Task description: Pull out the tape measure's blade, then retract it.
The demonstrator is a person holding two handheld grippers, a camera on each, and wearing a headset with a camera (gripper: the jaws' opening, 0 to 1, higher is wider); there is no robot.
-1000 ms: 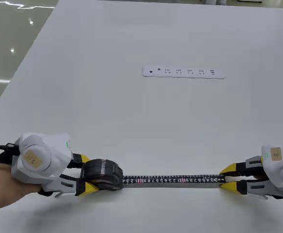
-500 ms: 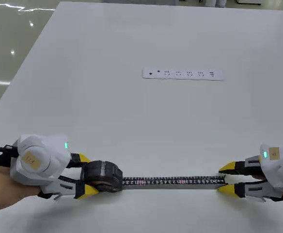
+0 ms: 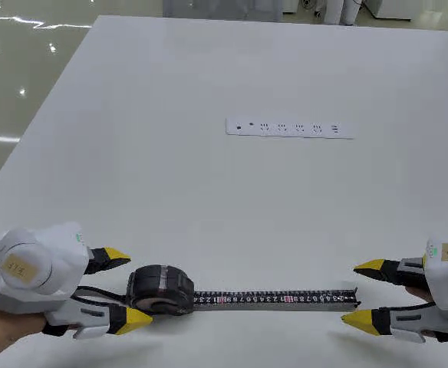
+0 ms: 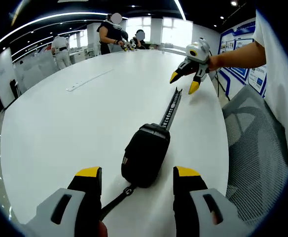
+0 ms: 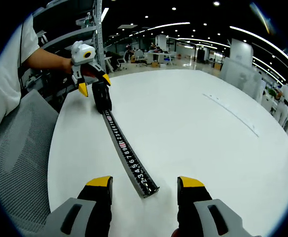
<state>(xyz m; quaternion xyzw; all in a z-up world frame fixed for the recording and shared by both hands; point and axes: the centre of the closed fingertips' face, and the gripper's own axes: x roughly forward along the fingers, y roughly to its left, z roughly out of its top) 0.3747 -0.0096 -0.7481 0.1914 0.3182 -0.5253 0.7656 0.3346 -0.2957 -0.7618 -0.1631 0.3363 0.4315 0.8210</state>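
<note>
The black, rounded tape measure case [image 3: 160,289] lies on the white surface [image 3: 209,192], near its front edge. Its dark blade with white numbers [image 3: 274,297] is drawn out and lies flat, pointing toward the right tool [image 3: 350,295]. The left tool [image 3: 136,286] is open. Its yellow-tipped jaws stand spread on either side of the rear of the case, with a gap showing on both sides in the left gripper view. A thin black strap runs from the case back between those jaws. The right tool's jaws are also parted and grip nothing. The blade's end rests on the surface just ahead of them, between the two tips. A long white power strip [image 3: 289,128] lies farther back, well apart from the tape measure.
</note>
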